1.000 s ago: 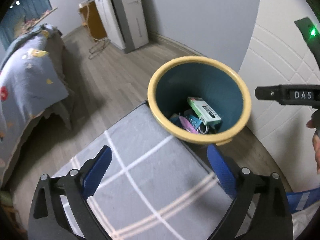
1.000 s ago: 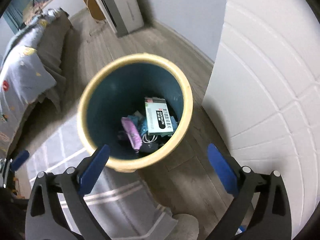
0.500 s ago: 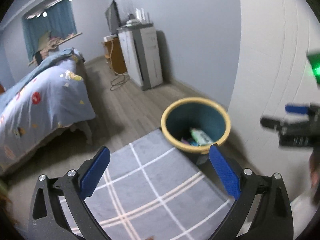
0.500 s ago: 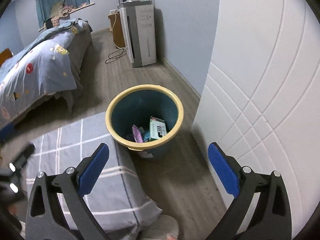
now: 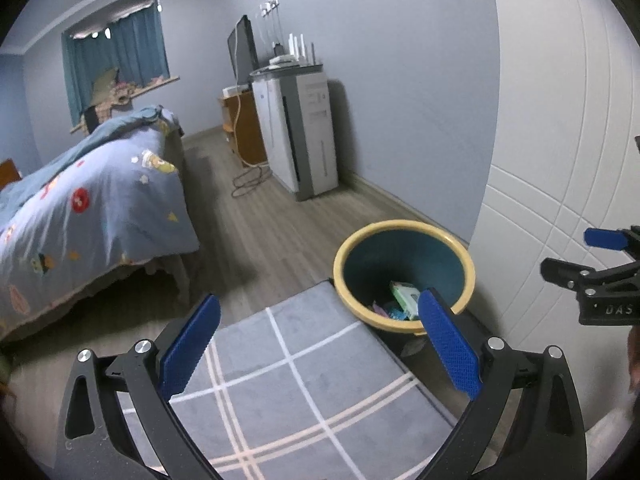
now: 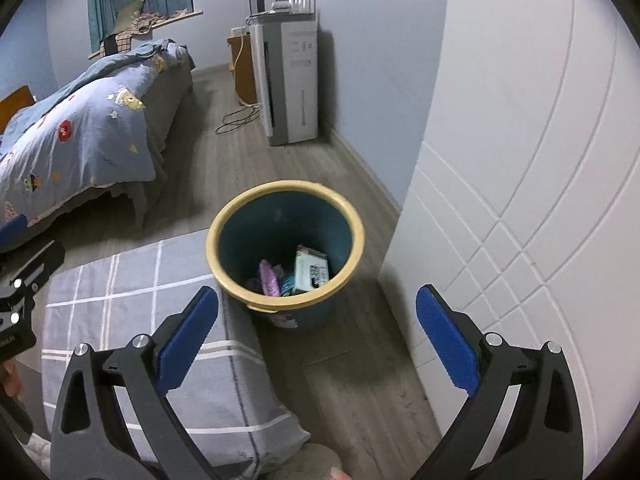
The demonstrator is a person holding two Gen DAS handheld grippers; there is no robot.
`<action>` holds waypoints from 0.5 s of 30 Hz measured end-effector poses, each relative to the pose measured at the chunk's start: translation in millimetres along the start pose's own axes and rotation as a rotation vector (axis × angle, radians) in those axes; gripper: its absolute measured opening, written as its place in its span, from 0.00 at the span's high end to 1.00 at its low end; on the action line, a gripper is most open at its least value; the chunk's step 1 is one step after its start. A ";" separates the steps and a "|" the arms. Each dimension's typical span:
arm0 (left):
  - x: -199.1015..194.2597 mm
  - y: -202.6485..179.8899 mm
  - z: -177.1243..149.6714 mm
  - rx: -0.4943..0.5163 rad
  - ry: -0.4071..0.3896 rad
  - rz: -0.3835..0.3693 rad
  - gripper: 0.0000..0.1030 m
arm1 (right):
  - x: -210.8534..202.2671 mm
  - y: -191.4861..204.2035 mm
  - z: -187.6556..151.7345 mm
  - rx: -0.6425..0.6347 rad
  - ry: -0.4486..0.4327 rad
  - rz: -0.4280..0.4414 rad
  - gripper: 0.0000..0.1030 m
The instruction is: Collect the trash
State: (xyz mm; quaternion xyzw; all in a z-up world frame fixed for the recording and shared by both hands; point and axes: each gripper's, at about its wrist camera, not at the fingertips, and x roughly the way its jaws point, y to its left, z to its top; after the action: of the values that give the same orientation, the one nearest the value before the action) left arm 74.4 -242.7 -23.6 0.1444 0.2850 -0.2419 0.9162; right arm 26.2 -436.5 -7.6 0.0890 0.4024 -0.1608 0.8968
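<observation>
A blue trash bin with a yellow rim (image 5: 404, 229) (image 6: 286, 188) stands on the wooden floor beside the white wardrobe. Inside lie a white and green box (image 6: 311, 273) (image 5: 405, 293), a pink wrapper (image 6: 269, 278) and other small trash. My left gripper (image 5: 320, 344) is open and empty, held above the grey checked rug, back from the bin. My right gripper (image 6: 318, 336) is open and empty, above and in front of the bin. The right gripper also shows at the right edge of the left wrist view (image 5: 600, 276).
A grey checked rug (image 5: 304, 392) (image 6: 132, 292) lies left of the bin. A bed with a blue quilt (image 5: 80, 208) stands at left. A white appliance (image 5: 298, 132) and wooden cabinet stand along the far wall. White wardrobe door (image 6: 520, 200) at right.
Both grippers have pulled up and back from the bin, which now looks smaller and farther. Both stay open and empty.
</observation>
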 end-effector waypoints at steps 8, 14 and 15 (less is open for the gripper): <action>2.3 -3.3 -5.6 0.037 0.015 0.005 0.05 | 1.3 3.3 2.0 -0.003 0.004 0.009 0.05; 2.1 -2.7 -4.6 0.021 0.026 -0.005 0.05 | 1.4 1.3 1.2 0.004 0.009 0.009 0.05; 2.0 -2.7 -4.8 0.022 0.026 -0.004 0.05 | 1.4 0.8 1.3 0.005 0.009 0.009 0.05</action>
State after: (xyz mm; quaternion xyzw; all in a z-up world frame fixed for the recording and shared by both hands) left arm 72.3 -243.8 -28.9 0.1572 0.2946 -0.2447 0.9103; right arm 28.2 -436.4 -7.8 0.0939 0.4057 -0.1575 0.8954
